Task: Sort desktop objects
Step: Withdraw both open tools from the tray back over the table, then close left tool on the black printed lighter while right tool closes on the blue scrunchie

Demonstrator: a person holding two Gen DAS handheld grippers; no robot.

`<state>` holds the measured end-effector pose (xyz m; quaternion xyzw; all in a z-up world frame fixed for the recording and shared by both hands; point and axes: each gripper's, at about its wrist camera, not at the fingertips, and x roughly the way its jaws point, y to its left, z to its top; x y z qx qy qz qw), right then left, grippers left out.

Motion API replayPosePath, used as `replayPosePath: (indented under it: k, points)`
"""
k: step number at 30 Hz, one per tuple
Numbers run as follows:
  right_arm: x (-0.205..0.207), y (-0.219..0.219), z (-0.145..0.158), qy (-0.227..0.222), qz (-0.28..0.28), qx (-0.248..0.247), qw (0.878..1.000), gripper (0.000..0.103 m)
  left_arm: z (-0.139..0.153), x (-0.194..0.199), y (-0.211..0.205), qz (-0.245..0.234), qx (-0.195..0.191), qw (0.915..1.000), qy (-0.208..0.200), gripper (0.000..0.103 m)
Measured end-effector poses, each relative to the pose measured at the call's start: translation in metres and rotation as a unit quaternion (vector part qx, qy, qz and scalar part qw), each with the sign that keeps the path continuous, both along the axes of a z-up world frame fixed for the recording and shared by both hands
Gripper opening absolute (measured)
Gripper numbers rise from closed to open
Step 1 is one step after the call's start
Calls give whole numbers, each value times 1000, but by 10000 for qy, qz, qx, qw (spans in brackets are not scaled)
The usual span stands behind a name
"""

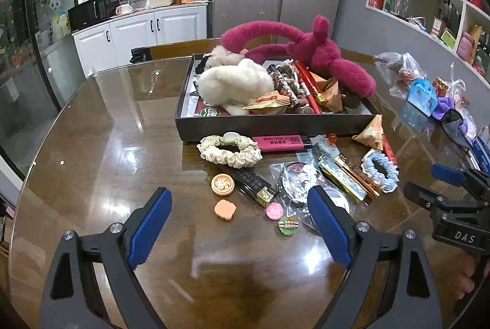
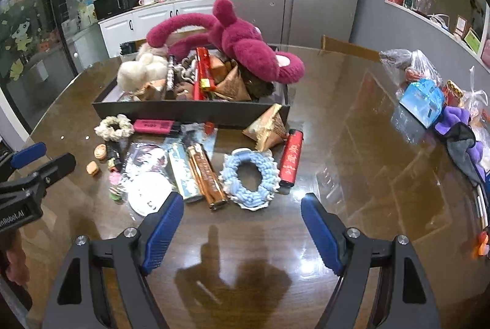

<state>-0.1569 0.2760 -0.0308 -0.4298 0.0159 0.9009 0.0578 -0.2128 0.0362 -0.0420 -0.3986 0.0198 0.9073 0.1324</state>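
- Left tool (image 1: 239, 200) is standing wide open, gripping nothing, hovering over small trinkets on the desk (image 1: 92, 145).
- Right tool (image 2: 242, 205) is likewise gaping and empty, pointing at the blue scrunchie (image 2: 249, 180).
- Black tray (image 1: 275, 127) is sitting behind the loose items, already piled with plush toys.
- Step, as judged: approaching for a pick.
- Next move is calling for lowering the right tool to straddle the scrunchie's rim before closing.
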Motion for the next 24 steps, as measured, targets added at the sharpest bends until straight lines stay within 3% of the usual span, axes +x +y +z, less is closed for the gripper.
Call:
replayPosePath:
  k: [17,21,24]
  points:
    - [-30,6,-25,-223,-82,189,9995,81,-31,-53,10,68,-147,9993,-334,91]
    - [-37,8,-29,-279,-102,196,9994,81,-37,-62,14,78,-336,9988,-361,91]
    - [-41,6,-33,-326,-90,270,9991,81,-41,-68,12,132,-239,9988,-410,90]
